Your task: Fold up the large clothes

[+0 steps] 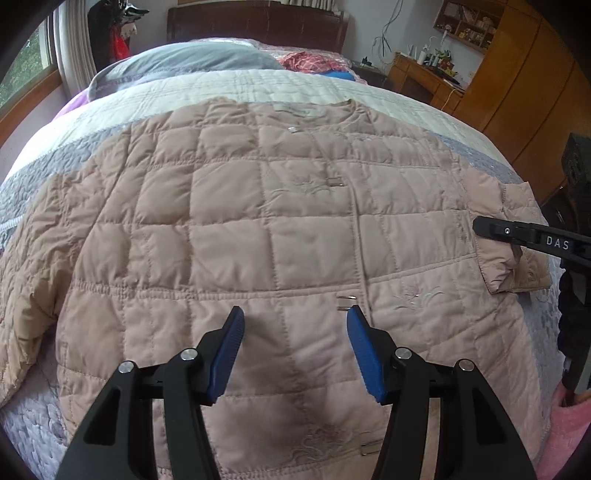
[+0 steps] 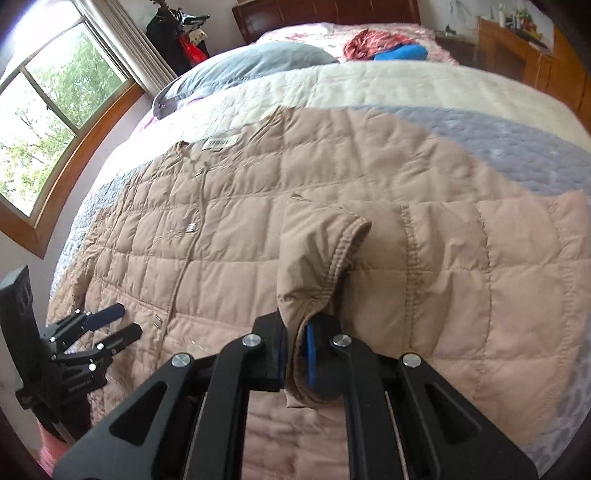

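Note:
A beige quilted jacket (image 1: 229, 229) lies spread front-up on the bed, collar toward the headboard. My left gripper (image 1: 295, 314) hovers over its lower front near the button placket, open, with nothing between the blue pads (image 1: 231, 347). My right gripper (image 2: 295, 328) is shut on the sleeve cuff (image 2: 317, 258), and the sleeve is drawn across the jacket (image 2: 369, 166) body. In the left wrist view the right gripper (image 1: 491, 230) reaches in from the right edge with the cuff (image 1: 513, 266) bunched at it. The left gripper (image 2: 120, 324) shows at the lower left of the right wrist view.
The bed's cream and lilac quilt (image 1: 258, 88) lies under the jacket. A grey pillow (image 1: 192, 59) and red and blue clothes (image 1: 314, 61) lie near the dark headboard (image 1: 258, 22). A window (image 2: 55, 110) is to the left. A wooden desk (image 1: 424, 77) and wardrobe (image 1: 524, 74) stand to the right.

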`<state>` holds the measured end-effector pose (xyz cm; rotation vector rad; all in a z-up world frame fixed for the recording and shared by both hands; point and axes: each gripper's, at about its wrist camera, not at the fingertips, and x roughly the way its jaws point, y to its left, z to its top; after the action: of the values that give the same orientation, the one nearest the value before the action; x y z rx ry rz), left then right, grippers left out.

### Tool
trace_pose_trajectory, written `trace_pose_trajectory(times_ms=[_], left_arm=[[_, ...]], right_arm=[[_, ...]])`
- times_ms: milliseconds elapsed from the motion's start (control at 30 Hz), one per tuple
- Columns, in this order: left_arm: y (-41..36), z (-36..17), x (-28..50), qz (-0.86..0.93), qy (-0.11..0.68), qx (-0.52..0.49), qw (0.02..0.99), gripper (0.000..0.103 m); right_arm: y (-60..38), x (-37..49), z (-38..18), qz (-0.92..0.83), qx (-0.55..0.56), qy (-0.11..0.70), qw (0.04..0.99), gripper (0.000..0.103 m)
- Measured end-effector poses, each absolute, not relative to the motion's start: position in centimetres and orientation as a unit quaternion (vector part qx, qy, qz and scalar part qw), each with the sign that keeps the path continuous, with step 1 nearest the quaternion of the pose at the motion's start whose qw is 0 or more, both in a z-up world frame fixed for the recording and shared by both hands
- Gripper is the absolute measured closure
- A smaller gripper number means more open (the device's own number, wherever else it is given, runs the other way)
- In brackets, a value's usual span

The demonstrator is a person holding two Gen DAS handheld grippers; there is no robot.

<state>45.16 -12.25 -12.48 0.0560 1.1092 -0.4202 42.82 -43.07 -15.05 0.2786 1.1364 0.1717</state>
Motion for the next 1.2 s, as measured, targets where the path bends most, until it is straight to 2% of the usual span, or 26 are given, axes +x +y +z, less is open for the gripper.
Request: trace_pose_trajectory(times_ms=[100, 167, 233, 300, 467, 733, 767, 833, 867, 900, 1000, 1200], left_arm=[[-12.0, -13.0, 45.3, -0.197, 0.525, 0.021, 0.828, 0.045], [-12.1, -13.0, 45.2, -0.197, 0.524, 0.023, 0.828, 0.045], [-12.3, -12.8, 45.0, -0.202, 0.523, 0.023, 0.828, 0.044], [-12.7, -12.6, 45.1, -0.212, 0.525, 0.015, 0.824, 0.041], [-15.8, -12.1, 45.1, -0.261, 0.531, -0.009, 0.806, 0.039], [-22.8, -12.4, 46.3, -0.304, 0.545, -0.022, 0.781, 0.039], [-23.7, -12.7, 46.6, -0.302, 0.548, -0.019, 0.779, 0.042], [-24.6, -13.4, 46.8, -0.298, 0.555, -0.017, 0.776, 0.060], [-24.9, -13.7, 47.0, -0.297, 0.559, -0.020, 0.774, 0.076], [-24.8, -13.6, 47.0, -0.299, 0.559, -0.027, 0.773, 0.087], [-23.7, -12.3, 46.7, -0.295, 0.532, -0.035, 0.793, 0.096], [-16.9, -8.5, 46.2, -0.259, 0.478, -0.049, 0.838, 0.097]], right_arm=[[-42.6, 43.0, -15.6, 0.083, 0.132, 0.544, 0.825, 0.088], [-42.5, 42.9, -15.4, 0.098, 0.146, 0.543, 0.821, 0.077], [-42.8, 42.2, -14.3, 0.131, 0.169, 0.526, 0.823, 0.059], [-43.9, 41.0, -12.9, 0.152, 0.192, 0.504, 0.829, 0.053], [-48.2, 38.5, -10.5, 0.034, 0.158, 0.469, 0.868, 0.057], [-56.9, 34.5, -12.0, -0.076, 0.228, 0.431, 0.870, 0.057], [-57.2, 34.3, -12.5, -0.074, 0.237, 0.429, 0.869, 0.058], [-58.3, 34.0, -12.9, -0.070, 0.251, 0.428, 0.865, 0.057], [-58.5, 33.9, -12.9, -0.071, 0.254, 0.425, 0.866, 0.057], [-58.6, 33.8, -12.9, -0.071, 0.256, 0.423, 0.866, 0.057], [-59.5, 33.2, -12.4, -0.067, 0.272, 0.411, 0.867, 0.057], [-58.5, 34.1, -13.4, -0.040, 0.276, 0.428, 0.860, 0.059]])
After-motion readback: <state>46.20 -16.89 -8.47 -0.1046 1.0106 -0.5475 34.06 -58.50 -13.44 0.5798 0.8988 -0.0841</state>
